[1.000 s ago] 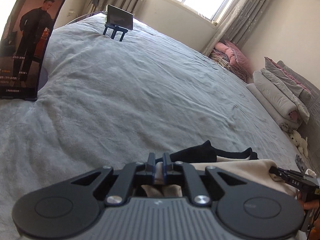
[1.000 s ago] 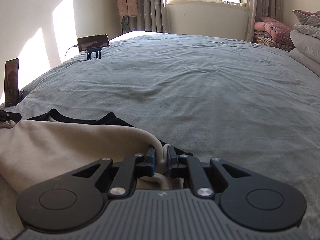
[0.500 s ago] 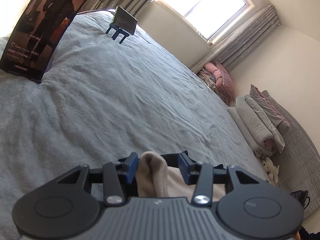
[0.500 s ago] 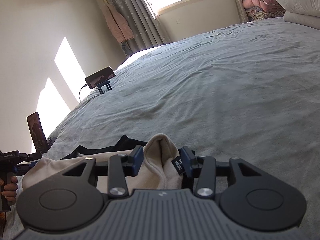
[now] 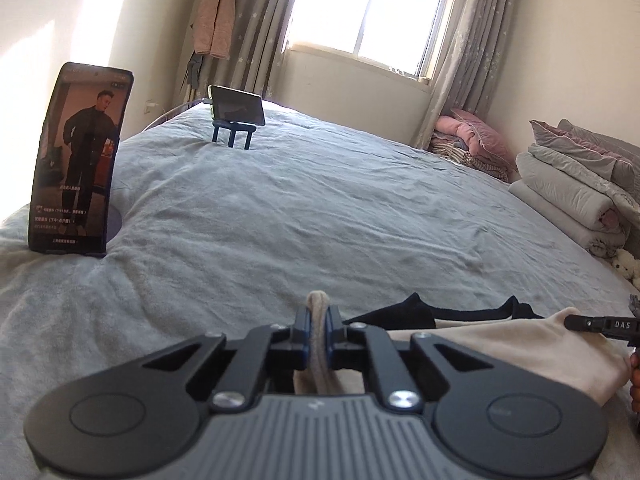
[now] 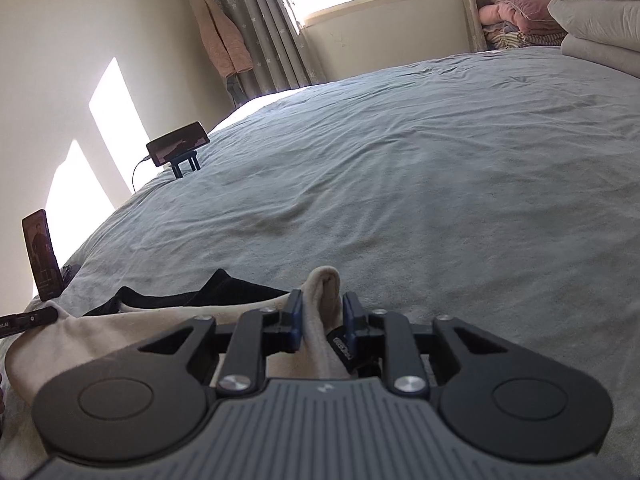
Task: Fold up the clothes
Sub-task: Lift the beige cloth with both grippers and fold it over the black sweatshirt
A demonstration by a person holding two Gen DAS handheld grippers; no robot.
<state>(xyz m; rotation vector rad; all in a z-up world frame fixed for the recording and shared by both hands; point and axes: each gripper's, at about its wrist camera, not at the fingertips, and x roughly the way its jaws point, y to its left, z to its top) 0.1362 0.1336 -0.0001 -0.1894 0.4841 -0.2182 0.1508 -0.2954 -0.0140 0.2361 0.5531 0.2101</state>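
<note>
Home bedrm: bed point(image 5: 320, 208), curtains point(image 5: 256, 24)

Beige garment point(image 5: 500, 344): near part hidden under gripper body | black garment point(image 6: 208, 294): mostly covered by beige one | upright phone point(image 5: 78, 160): on-screen text too small to read | stuffed toy point(image 5: 628, 266): cut by frame edge

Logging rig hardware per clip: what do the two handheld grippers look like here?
Both match. The left gripper and right gripper each have a grey ribbed body, two black round-ended linkage arms with silver screws, and black fingers faced with blue pads. In the left view, the right gripper's side carries white "DAS" lettering. No cables or sleeves show.
</note>
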